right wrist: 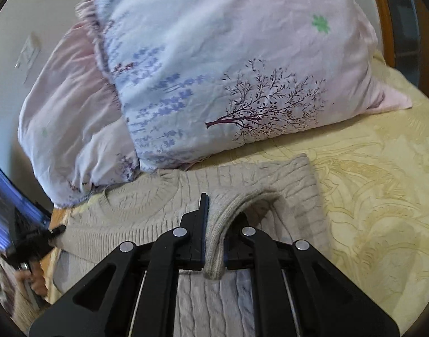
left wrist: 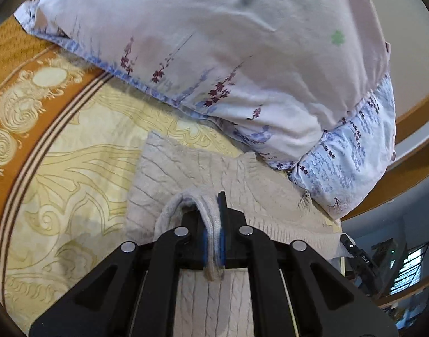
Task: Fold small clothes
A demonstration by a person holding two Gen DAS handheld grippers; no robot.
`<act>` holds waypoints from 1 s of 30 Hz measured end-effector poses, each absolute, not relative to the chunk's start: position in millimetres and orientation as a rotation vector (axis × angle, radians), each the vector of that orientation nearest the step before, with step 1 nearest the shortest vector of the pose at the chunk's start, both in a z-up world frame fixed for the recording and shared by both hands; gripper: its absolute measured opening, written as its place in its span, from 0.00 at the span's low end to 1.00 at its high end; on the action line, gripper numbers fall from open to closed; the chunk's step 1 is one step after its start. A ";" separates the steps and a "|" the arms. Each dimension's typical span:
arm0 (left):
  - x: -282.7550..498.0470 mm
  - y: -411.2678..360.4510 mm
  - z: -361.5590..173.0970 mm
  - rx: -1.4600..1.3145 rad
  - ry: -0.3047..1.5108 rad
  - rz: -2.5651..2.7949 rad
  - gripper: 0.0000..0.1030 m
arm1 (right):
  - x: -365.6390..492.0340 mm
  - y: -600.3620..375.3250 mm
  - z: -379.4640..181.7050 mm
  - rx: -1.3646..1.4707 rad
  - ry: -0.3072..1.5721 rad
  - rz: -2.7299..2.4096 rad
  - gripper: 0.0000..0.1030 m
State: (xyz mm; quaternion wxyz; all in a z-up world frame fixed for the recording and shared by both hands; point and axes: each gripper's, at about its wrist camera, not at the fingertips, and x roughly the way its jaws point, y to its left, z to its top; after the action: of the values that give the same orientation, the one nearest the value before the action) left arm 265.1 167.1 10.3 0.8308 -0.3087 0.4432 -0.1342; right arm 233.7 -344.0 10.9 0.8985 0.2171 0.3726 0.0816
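left gripper (left wrist: 214, 230) pinches sweater (left wrist: 169, 168) hem | right gripper (right wrist: 214, 236) pinches too | lift level, lay hem at collar (right wrist: 147, 196)

A cream and orange bedspread (left wrist: 60, 146) with scrollwork covers the bed. At its far end two pillows (right wrist: 214, 84) are stacked, the upper one pale with lavender sprigs, a dark tree and a green clover. Beyond the pillows runs a wooden headboard (left wrist: 416, 106) against a light wall (right wrist: 23, 22).
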 end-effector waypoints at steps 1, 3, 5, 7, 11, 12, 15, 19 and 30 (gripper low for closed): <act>267.4 166.7 9.2 -0.660 0.943 -0.288 0.06 | 238.3 -343.7 10.4 0.460 0.779 0.163 0.09; 271.0 166.0 8.5 -0.666 0.950 -0.284 0.08 | 246.5 -342.6 8.1 0.476 0.803 0.157 0.17; 274.9 167.6 6.8 -0.710 0.954 -0.283 0.17 | 253.9 -342.9 6.6 0.509 0.827 0.158 0.43; 276.6 172.8 7.4 -0.758 0.940 -0.278 0.42 | 252.7 -345.2 10.4 0.515 0.806 0.141 0.57; 267.7 184.0 26.2 -0.739 0.878 -0.249 0.55 | 235.6 -360.9 28.0 0.519 0.738 0.132 0.57; 263.8 185.5 30.0 -0.723 0.869 -0.251 0.55 | 228.1 -365.5 30.1 0.519 0.725 0.126 0.57; 247.7 187.7 38.9 -0.661 0.860 -0.268 0.55 | 210.4 -379.5 31.9 0.512 0.711 0.108 0.56; 223.0 183.8 42.2 -0.552 0.863 -0.277 0.53 | 191.7 -388.9 25.0 0.500 0.736 0.104 0.47; 191.1 176.2 28.2 -0.432 0.905 -0.269 0.49 | 171.1 -380.7 1.0 0.437 0.811 0.103 0.37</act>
State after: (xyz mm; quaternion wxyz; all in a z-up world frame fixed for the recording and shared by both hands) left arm 191.1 176.2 28.2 0.8683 -0.2062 0.4324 -0.1285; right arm 171.1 -380.7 1.0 0.8945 0.2108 0.3912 0.0498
